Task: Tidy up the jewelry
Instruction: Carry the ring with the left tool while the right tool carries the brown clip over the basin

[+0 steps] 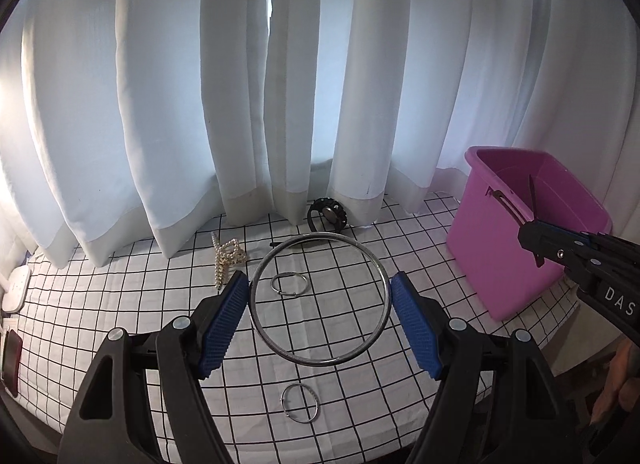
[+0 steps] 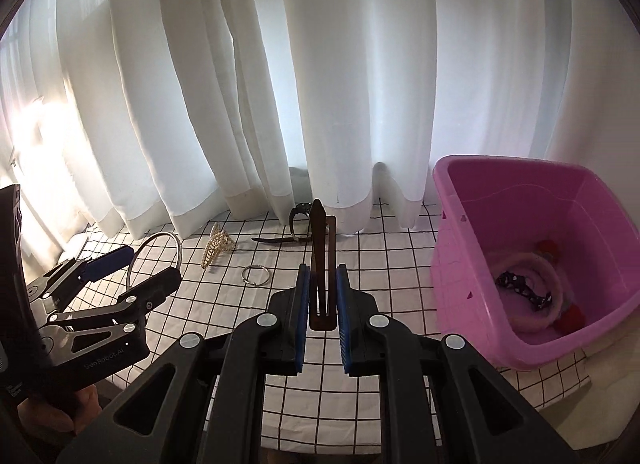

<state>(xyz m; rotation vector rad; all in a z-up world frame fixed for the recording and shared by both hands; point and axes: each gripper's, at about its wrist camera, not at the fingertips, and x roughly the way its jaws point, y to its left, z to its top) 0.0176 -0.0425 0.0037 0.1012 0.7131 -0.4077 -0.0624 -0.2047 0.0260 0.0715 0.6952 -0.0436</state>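
Jewelry time: left claw (image 1: 318, 300) spread wide, pads pressing the rim of a big silver bangle (image 1: 320, 362), centre frame, lifted above the checked surface (image 1: 420, 248). Right claw (image 2: 323, 296) clamped tight on a brown hair clip (image 2: 320, 248), mid-frame. Pink bin (image 2: 472, 264) sits at right, small rings (image 1: 289, 284) below the bangle.

White, black grid and one pink bin

Around the pink plastic bin (image 2: 532, 248) lie a white tablecloth (image 1: 340, 304) with a thin black grid, white curtains (image 1: 280, 83) behind it, and to its left a silver bangle (image 1: 320, 362), two small silver rings (image 1: 289, 284), a gold pearl-studded hair claw (image 1: 227, 260), and a black watch (image 1: 327, 215). The brown hair clip (image 2: 322, 248) sits between blue ribbed pads (image 2: 303, 304) on black fingers.
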